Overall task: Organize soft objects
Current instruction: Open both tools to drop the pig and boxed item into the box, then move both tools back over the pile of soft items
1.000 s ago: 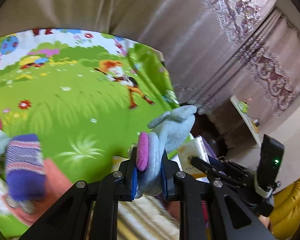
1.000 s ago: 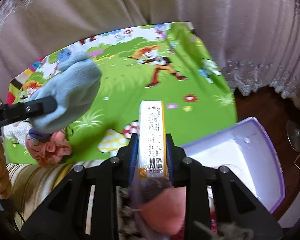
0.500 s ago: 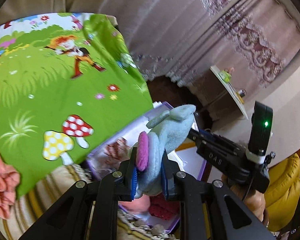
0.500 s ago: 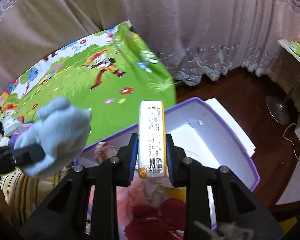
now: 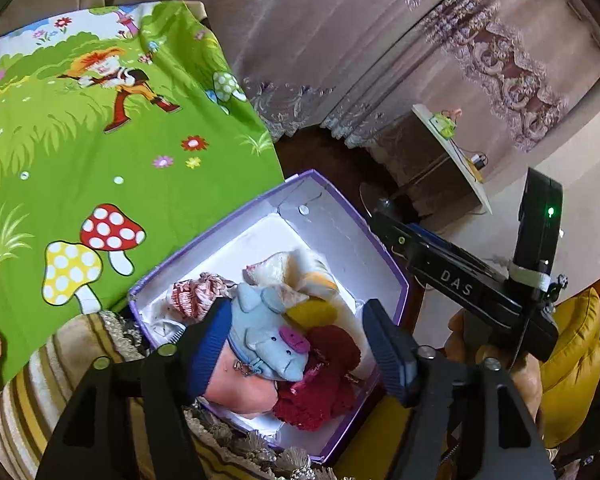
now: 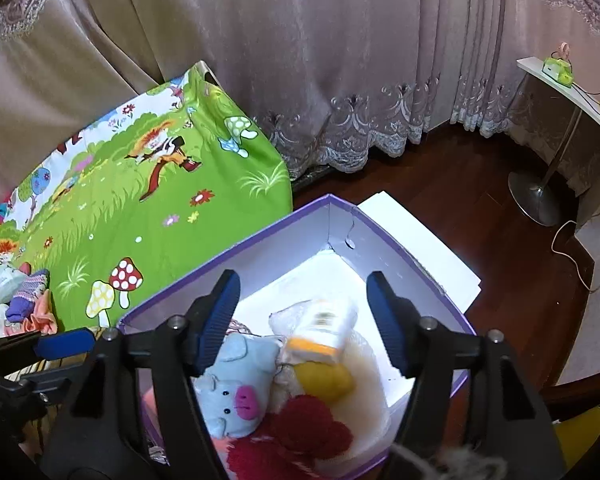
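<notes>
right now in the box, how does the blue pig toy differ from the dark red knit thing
The blue pig toy is pale blue, smooth, with a face and pink snout; the dark red knit item is deep red, fuzzy and shapeless. The pig sits left of it. Both lie loose in the purple box.

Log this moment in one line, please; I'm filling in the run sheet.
left gripper: open, jaws just opened | right gripper: open, jaws just opened | blue pig plush, tissue pack: in purple box

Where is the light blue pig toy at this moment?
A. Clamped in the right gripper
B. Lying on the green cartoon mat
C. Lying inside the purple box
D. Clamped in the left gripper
C: the blue pig toy lies among other soft things inside the purple box, touched by no pad.
</notes>
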Demonstrator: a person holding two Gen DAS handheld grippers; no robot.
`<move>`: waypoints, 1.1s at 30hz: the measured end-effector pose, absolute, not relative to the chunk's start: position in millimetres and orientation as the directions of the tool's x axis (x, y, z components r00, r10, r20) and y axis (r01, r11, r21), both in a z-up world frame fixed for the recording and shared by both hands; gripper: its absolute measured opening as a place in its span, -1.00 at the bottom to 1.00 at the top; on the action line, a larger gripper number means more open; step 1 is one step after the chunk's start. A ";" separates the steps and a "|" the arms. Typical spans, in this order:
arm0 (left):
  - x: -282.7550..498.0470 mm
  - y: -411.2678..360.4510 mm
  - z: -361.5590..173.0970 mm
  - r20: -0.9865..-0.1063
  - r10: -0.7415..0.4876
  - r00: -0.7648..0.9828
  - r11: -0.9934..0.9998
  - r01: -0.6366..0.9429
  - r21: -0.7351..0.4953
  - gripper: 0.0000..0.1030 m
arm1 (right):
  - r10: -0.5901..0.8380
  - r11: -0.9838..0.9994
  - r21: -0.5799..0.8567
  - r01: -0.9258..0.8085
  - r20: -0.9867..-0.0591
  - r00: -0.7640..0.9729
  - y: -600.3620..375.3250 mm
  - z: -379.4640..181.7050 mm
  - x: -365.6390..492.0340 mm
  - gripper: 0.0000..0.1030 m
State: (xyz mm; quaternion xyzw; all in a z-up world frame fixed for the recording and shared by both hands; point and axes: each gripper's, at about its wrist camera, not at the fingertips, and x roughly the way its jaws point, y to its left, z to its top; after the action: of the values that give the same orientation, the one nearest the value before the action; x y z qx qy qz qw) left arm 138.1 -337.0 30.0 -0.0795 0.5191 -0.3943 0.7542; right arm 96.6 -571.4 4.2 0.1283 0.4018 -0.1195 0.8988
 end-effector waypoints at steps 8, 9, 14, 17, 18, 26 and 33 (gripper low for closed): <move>129.0 -317.9 60.4 -0.698 -0.655 0.290 0.714 0.540 -0.446 0.65 | -0.098 0.953 0.133 0.274 -0.720 0.687 -552.0 26.2 95.0 0.63; 129.3 -314.3 64.8 -0.698 -0.642 0.318 0.730 0.533 -0.428 0.66 | -0.094 0.956 0.130 0.264 -0.715 0.693 -547.3 29.7 94.9 0.63; 131.6 -284.8 81.1 -0.653 -0.597 0.467 0.792 0.475 -0.384 0.66 | -0.052 0.968 0.141 0.206 -0.695 0.717 -525.4 39.7 95.3 0.70; 136.6 -263.5 86.6 -0.638 -0.565 0.523 0.817 0.460 -0.348 0.66 | -0.049 0.976 0.122 0.179 -0.683 0.729 -508.5 45.4 97.4 0.77; 138.4 -254.8 88.7 -0.637 -0.536 0.554 0.837 0.445 -0.318 0.66 | -0.047 0.980 0.113 0.165 -0.673 0.738 -501.4 48.2 97.9 0.79; 161.1 -165.9 93.7 -0.615 -0.331 0.716 0.943 0.263 -0.202 0.66 | -0.055 0.990 0.073 0.117 -0.569 0.821 -454.7 61.6 100.2 0.95; 172.4 -84.7 92.8 -0.597 -0.170 0.784 0.979 0.066 -0.193 0.66 | 0.063 0.997 0.078 -0.018 -0.627 0.777 -416.7 56.8 122.5 0.96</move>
State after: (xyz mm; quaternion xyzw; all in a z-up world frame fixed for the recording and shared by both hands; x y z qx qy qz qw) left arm 172.4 -84.7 92.8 -0.0808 0.3228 -0.0628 0.9409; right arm 122.5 -416.7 56.8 0.0335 0.3335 0.0216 0.9419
